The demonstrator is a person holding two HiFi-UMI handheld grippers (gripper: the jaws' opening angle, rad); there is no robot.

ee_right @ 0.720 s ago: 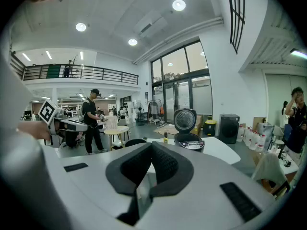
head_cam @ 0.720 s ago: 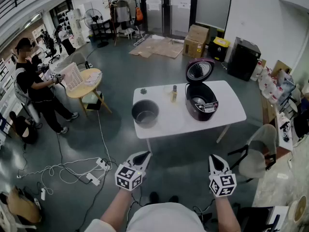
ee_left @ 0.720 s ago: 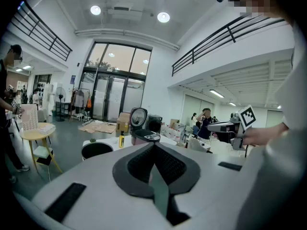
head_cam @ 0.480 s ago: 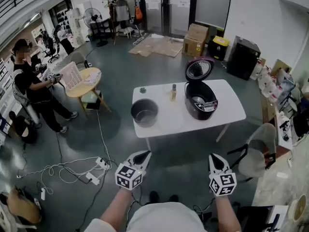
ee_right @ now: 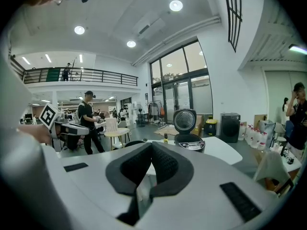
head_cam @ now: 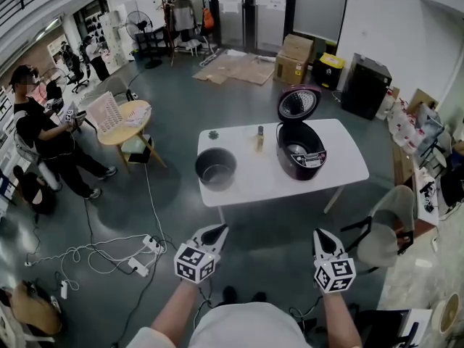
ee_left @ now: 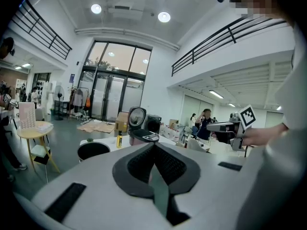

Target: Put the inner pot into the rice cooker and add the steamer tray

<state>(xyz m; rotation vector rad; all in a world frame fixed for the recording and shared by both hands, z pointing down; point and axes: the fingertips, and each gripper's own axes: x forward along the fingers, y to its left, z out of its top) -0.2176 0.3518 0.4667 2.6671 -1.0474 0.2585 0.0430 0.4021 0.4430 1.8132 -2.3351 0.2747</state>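
Left gripper (head_cam: 216,230) and right gripper (head_cam: 320,235) sit at bottom of frame, jaws closed and empty. The dark, round, empty pot (head_cam: 216,169) stands well above them at centre on the worktop (head_cam: 246,187), left of the open cooker (head_cam: 301,151).

Inner pot (head_cam: 216,170) looking dark matt metal; rice cooker (head_cam: 307,165) shining glossy dark plastic; table (head_cam: 250,185) showing smooth white top; boxes (head_cam: 291,69) looking brown cardboard.

An open workshop hall: cardboard boxes (head_cam: 296,60), power strips (head_cam: 154,246), mezzanine railing (ee_left: 211,44).
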